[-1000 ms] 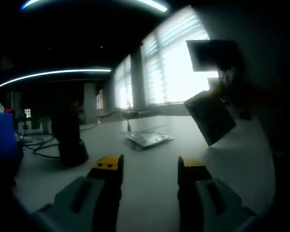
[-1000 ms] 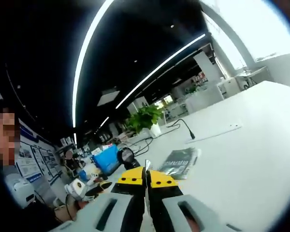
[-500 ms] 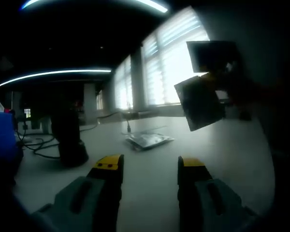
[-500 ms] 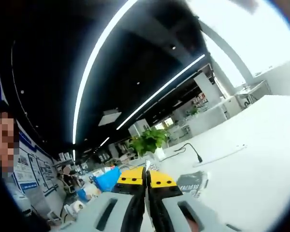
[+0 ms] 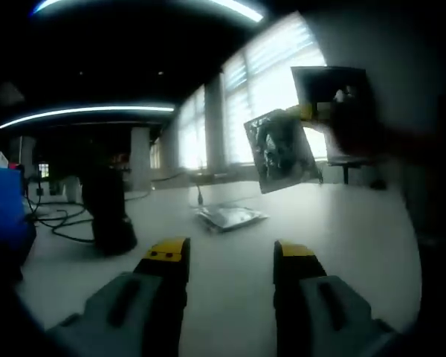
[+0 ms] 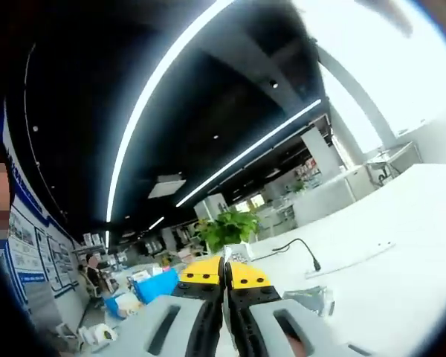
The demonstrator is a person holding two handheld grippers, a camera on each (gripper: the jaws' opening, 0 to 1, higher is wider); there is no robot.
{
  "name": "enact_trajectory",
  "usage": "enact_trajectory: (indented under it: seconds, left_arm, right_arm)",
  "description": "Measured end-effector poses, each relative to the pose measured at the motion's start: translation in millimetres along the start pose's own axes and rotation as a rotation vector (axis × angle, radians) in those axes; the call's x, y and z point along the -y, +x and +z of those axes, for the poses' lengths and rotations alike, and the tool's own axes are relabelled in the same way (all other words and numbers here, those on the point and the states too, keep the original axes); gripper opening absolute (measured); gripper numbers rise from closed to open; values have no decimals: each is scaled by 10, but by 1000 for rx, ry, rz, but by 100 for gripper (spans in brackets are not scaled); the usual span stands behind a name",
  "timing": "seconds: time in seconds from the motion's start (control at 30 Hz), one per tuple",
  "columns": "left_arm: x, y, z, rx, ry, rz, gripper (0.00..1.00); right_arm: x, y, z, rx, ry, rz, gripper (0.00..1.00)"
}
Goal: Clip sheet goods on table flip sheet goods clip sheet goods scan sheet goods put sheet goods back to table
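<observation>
A dark printed sheet packet [image 5: 281, 152] hangs in the air above the white table [image 5: 357, 223], pinched at its upper right corner by my right gripper [image 5: 321, 111], which comes in from the right. In the right gripper view that gripper [image 6: 224, 271] is shut, with the packet's thin edge between its yellow tips. A second, silvery packet [image 5: 229, 216] lies flat on the table further back, also visible as the packet on the table [image 6: 312, 299]. My left gripper [image 5: 229, 251] hovers low over the table, open, with nothing between its jaws.
A black upright device [image 5: 108, 216] stands on the table at left, with cables [image 5: 59, 223] and a blue box [image 5: 1, 212] beside it. A thin stalk with a cable [image 6: 306, 251], a potted plant [image 6: 227, 223] and a blue box [image 6: 152, 286] sit further off.
The right gripper has raised the held packet and carried it leftward in the left gripper view, turning its face more toward that camera. The left gripper has stayed put.
</observation>
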State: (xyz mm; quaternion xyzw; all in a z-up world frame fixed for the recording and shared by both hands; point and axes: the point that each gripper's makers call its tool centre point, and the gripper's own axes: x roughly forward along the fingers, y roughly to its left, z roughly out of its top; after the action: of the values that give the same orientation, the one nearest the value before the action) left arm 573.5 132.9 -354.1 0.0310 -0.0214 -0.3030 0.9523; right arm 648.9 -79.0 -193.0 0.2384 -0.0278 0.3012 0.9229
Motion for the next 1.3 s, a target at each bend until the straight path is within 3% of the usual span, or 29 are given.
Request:
enact_trajectory:
  seconds: [0.6, 0.8, 0.93, 1.3]
  left_arm:
    - [-35, 4, -21, -12, 6, 12, 45]
    - [-35, 2, -16, -10, 5, 10, 44]
    - [-41, 1, -19, -11, 3, 12, 44]
    - [-34, 6, -20, -12, -1, 8, 44]
  right_arm:
    - [92, 609, -37, 71, 68, -51, 0]
    - [91, 770, -126, 74, 35, -60, 0]
    - [182, 848, -204, 81, 83, -103, 0]
    - [187, 1122, -339, 81, 94, -136, 0]
